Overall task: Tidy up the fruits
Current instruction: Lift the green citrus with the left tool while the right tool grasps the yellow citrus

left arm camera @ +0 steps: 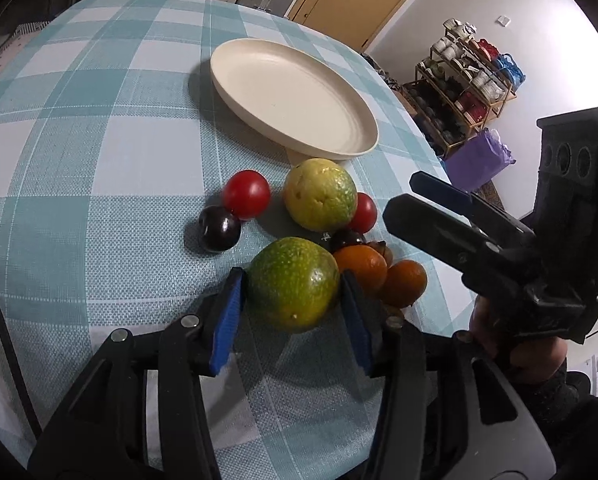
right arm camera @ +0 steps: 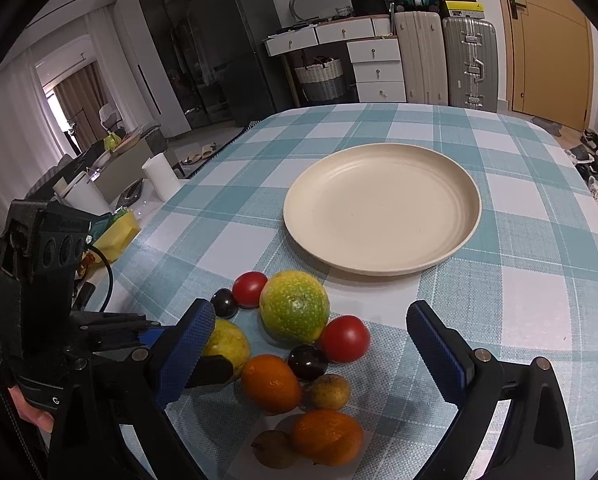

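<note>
A pile of fruit lies on the checked tablecloth before an empty cream plate [left arm camera: 291,96], which also shows in the right wrist view [right arm camera: 383,208]. My left gripper [left arm camera: 293,292] has its blue pads on both sides of a green-yellow citrus [left arm camera: 293,282], touching it as it rests on the cloth; the same fruit shows in the right wrist view [right arm camera: 225,344]. A second green-yellow citrus [right arm camera: 295,306], two red tomatoes [right arm camera: 345,338] [right arm camera: 250,289], two dark plums [right arm camera: 307,362], two oranges [right arm camera: 271,384] and small brown fruits [right arm camera: 330,391] lie around it. My right gripper [right arm camera: 315,356] is open and empty above the pile.
The table's right edge [left arm camera: 419,128] drops off beside the fruit, with a shelf rack [left arm camera: 467,88] beyond it. Beyond the left edge, a counter holds a white roll [right arm camera: 161,176] and yellow sponges [right arm camera: 119,232]. Suitcases and drawers stand at the back.
</note>
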The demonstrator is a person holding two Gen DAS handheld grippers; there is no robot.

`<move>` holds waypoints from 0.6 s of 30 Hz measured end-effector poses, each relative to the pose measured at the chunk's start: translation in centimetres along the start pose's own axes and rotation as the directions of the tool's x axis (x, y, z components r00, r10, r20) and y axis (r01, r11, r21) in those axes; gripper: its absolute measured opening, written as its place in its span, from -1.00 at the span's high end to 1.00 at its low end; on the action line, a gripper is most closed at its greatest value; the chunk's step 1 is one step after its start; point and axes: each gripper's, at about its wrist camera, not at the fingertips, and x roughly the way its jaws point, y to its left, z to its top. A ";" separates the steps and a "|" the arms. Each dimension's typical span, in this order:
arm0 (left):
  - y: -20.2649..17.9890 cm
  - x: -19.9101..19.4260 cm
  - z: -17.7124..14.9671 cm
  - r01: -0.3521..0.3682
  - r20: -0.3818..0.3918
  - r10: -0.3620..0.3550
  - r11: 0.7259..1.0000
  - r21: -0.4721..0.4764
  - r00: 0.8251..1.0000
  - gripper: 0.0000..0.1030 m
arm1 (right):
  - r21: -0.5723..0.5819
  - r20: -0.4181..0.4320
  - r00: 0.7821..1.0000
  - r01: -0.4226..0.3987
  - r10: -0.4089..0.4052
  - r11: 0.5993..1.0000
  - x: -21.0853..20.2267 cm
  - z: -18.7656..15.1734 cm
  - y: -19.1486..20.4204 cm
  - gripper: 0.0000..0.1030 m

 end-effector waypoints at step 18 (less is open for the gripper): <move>4.0 -6.0 1.1 0.002 0.092 0.003 0.999 -0.049 0.996 0.15 | -0.093 -0.099 0.995 -0.019 0.009 0.995 2.5 0.9 1.4 -0.56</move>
